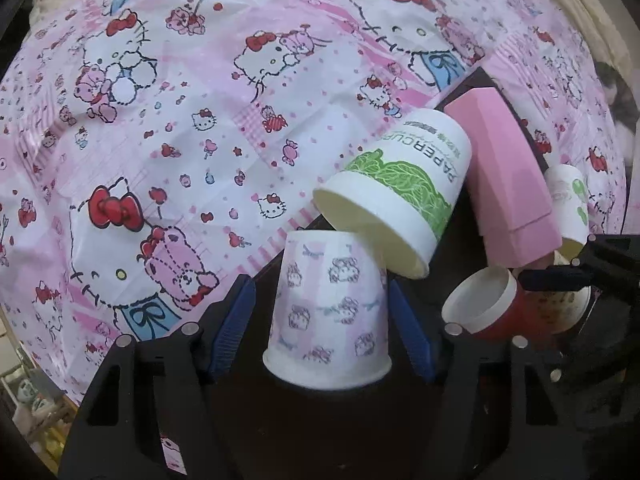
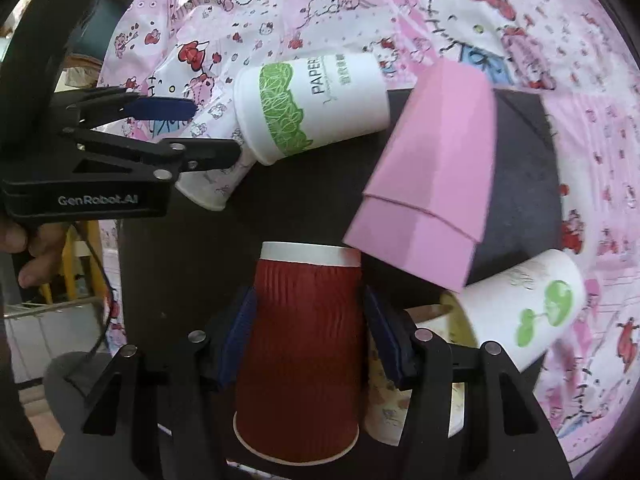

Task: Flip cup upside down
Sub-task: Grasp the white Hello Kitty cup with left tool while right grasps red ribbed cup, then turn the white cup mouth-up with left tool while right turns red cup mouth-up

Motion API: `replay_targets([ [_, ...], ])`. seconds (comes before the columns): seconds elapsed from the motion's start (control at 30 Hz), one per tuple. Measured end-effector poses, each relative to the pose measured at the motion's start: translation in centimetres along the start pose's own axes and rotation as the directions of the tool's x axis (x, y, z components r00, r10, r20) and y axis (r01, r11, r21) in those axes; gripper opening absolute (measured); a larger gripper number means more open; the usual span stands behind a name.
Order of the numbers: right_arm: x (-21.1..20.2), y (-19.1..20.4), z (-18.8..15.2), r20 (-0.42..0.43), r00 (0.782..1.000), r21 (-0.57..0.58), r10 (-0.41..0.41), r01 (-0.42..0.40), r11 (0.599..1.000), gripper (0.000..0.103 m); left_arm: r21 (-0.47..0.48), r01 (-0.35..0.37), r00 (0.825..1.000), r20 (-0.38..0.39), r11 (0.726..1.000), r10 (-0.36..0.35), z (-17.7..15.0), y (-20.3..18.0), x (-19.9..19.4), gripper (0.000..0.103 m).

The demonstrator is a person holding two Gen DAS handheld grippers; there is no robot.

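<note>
My left gripper (image 1: 320, 312) is shut on a white paper cup with pink cartoon print (image 1: 330, 316), held upside down with its rim toward the camera. My right gripper (image 2: 308, 320) is shut on a red ribbed paper cup (image 2: 302, 360), also bottom up, rim toward the camera. In the right wrist view the left gripper (image 2: 192, 132) shows at the left with the printed cup (image 2: 212, 188) partly hidden behind it. In the left wrist view the red cup (image 1: 484, 312) shows at lower right, in the right gripper (image 1: 560, 276).
A black mat (image 2: 520, 184) lies on a pink Hello Kitty tablecloth (image 1: 180, 120). On the mat are a tipped white cup with a green band (image 1: 404, 188), a pink faceted cup (image 2: 432, 184) and a white cup with green trees (image 2: 528, 308).
</note>
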State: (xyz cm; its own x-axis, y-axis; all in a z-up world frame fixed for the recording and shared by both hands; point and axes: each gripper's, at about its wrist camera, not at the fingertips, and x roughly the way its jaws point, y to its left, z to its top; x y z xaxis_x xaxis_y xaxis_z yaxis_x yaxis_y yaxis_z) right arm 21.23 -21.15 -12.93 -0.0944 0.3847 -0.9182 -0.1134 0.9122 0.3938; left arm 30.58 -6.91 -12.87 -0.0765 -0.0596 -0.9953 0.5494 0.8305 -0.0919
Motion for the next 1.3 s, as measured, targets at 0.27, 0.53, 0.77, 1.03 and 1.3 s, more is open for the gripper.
replay_targets([
  [0.27,0.6,-0.3,0.2,-0.005,0.999,0.035,0.038,-0.038,0.999,0.063,-0.036,0.025,1.000,-0.005,0.999,-0.025,0.3,0.2,0.5,0.053],
  [0.53,2.0,-0.1,0.0,-0.012,0.998,0.048,0.058,-0.057,0.997,0.067,-0.143,0.009,0.997,0.077,0.990,0.002,-3.9,1.5,-1.5,0.050],
  [0.77,0.1,1.2,-1.8,0.088,0.991,-0.004,0.104,-0.104,0.995,0.066,-0.335,0.023,0.955,0.286,0.942,0.078,-10.0,2.3,-5.6,0.051],
  [1.03,-5.2,0.4,-5.5,0.332,0.930,-0.059,0.156,-0.145,0.988,0.066,-0.514,0.073,0.857,0.471,0.854,0.210,-15.2,1.8,-5.1,0.051],
  [1.3,-9.8,0.4,-6.4,0.625,0.776,-0.095,0.091,-0.039,0.995,0.066,-0.602,-0.018,0.735,0.533,0.798,0.419,-18.6,1.2,-4.9,0.051],
])
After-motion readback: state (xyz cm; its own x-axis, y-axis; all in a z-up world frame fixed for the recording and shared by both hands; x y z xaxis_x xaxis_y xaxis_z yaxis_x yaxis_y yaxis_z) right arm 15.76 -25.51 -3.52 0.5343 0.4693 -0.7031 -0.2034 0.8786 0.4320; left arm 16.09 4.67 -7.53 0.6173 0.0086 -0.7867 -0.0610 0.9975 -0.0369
